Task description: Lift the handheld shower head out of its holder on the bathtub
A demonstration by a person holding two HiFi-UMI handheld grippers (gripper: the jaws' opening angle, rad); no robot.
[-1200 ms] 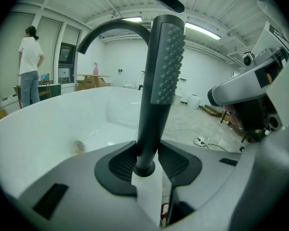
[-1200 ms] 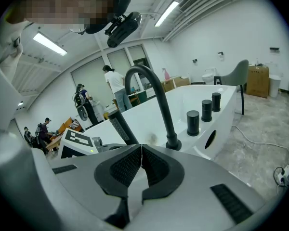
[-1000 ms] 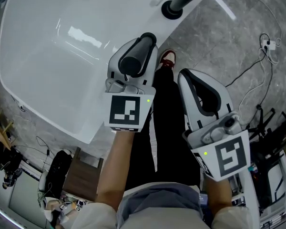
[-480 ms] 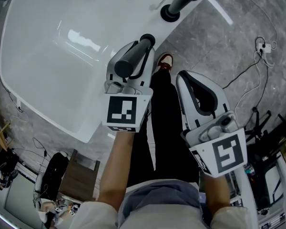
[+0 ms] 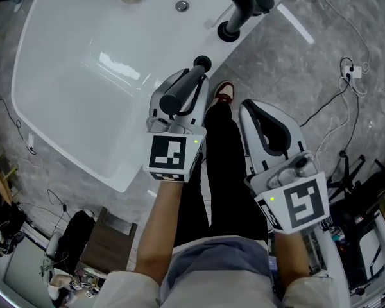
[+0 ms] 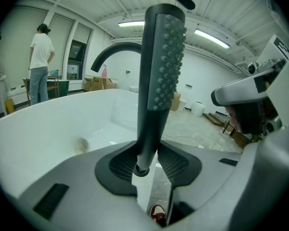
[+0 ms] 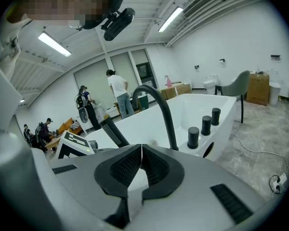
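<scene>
The black handheld shower head (image 6: 160, 66) stands upright between my left gripper's (image 6: 147, 166) pads, nubbed face turned right; the jaws are shut on its handle. In the head view the shower head (image 5: 179, 90) lies along the left gripper (image 5: 187, 81) above the white bathtub's near rim (image 5: 125, 178). A small black round holder (image 5: 203, 63) sits on the rim just past the head's tip. My right gripper (image 5: 264, 111) hangs over the floor beside the person's leg, jaws shut with nothing between them (image 7: 140, 163).
A black arched faucet (image 5: 234, 2) and round black knobs (image 7: 193, 137) stand at the tub's end. The drain (image 5: 181, 6) lies in the basin. Cables and a plug (image 5: 348, 70) trail on the grey floor at right. People stand far behind the tub (image 7: 116, 93).
The tub has slid down and right in the head view. My left gripper still holds the shower head, and the black holder now shows apart from its tip. The right gripper has barely moved.
</scene>
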